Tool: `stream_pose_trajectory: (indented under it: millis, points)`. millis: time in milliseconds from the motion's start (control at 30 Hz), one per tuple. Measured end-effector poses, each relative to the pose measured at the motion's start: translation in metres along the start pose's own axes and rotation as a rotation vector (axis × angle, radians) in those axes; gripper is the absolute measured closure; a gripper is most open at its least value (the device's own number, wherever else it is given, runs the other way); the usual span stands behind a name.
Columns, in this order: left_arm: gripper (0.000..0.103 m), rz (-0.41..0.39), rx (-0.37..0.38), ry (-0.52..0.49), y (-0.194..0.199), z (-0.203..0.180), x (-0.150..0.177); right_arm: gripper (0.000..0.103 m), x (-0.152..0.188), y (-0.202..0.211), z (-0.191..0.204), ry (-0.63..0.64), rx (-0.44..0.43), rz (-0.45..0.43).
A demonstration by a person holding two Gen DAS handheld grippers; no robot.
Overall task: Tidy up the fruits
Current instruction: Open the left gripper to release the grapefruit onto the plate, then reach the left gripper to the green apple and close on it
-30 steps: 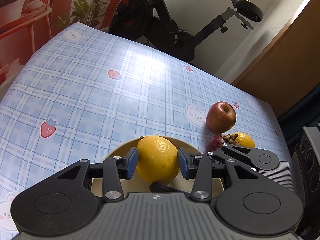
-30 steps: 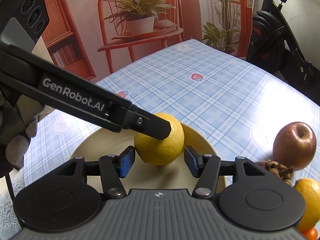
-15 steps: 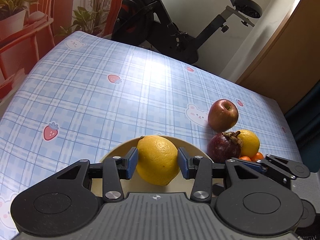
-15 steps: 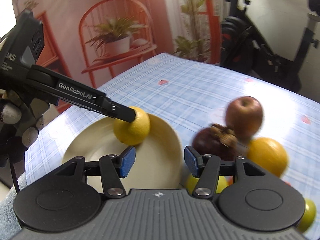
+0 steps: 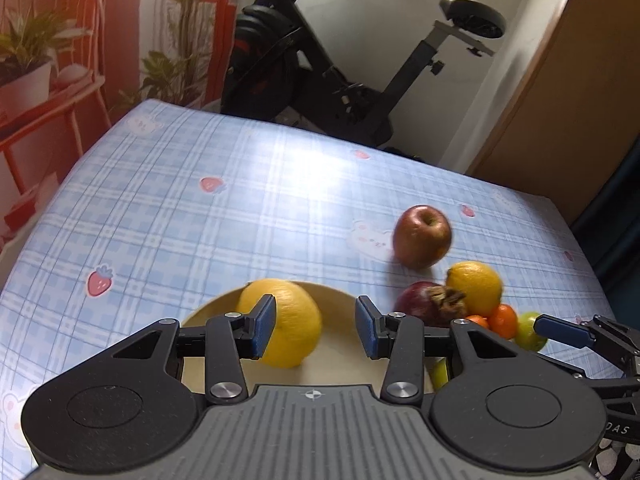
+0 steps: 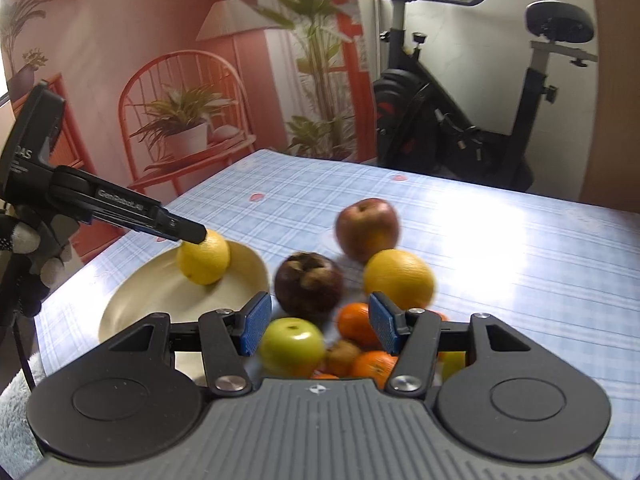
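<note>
A yellow lemon (image 5: 286, 322) lies in the cream plate (image 5: 340, 364), also seen in the right wrist view (image 6: 204, 257). My left gripper (image 5: 316, 330) is open; the lemon rests by its left finger, free of the right one. My right gripper (image 6: 318, 328) is open and empty above a fruit pile: a green apple (image 6: 292, 346), several small oranges (image 6: 354, 322), a dark mangosteen (image 6: 310, 286), a yellow orange (image 6: 398, 278) and a red apple (image 6: 366, 228). The red apple (image 5: 422, 236) stands apart on the cloth.
The table carries a blue checked cloth (image 5: 200, 220). An exercise bike (image 5: 340, 72) stands beyond the far edge. A wooden cabinet (image 5: 560, 100) is at the right. The plate (image 6: 160, 300) lies left of the fruit pile.
My left gripper has opened and let go of the lemon, which now lies in the plate. My right gripper has swung right, from the plate to over the fruit pile.
</note>
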State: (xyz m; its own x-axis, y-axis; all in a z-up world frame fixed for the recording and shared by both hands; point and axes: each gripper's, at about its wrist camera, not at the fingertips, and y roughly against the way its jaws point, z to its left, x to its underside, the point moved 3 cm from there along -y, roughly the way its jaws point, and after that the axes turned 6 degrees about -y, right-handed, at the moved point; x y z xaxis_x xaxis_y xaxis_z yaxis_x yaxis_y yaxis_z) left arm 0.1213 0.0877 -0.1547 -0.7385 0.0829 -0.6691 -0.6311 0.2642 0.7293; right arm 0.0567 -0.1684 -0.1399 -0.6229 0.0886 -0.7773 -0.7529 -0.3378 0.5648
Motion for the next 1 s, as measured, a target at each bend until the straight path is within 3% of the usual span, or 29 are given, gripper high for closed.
stream_pose_trajectory:
  millis: [367,700,1000]
  points:
    - [0.057,-0.011,0.125,-0.093,0.000,-0.075,0.016,0.045,0.037,0.023,-0.011,0.018,0.030,0.048]
    - [0.058,0.024,0.144,-0.118,-0.005,-0.086,0.028,0.045,0.042,0.021,-0.016,0.022,0.031,0.054]
    - [0.058,0.025,0.185,-0.143,-0.017,-0.117,0.006,0.045,0.034,0.024,-0.052,-0.009,0.128,0.026]
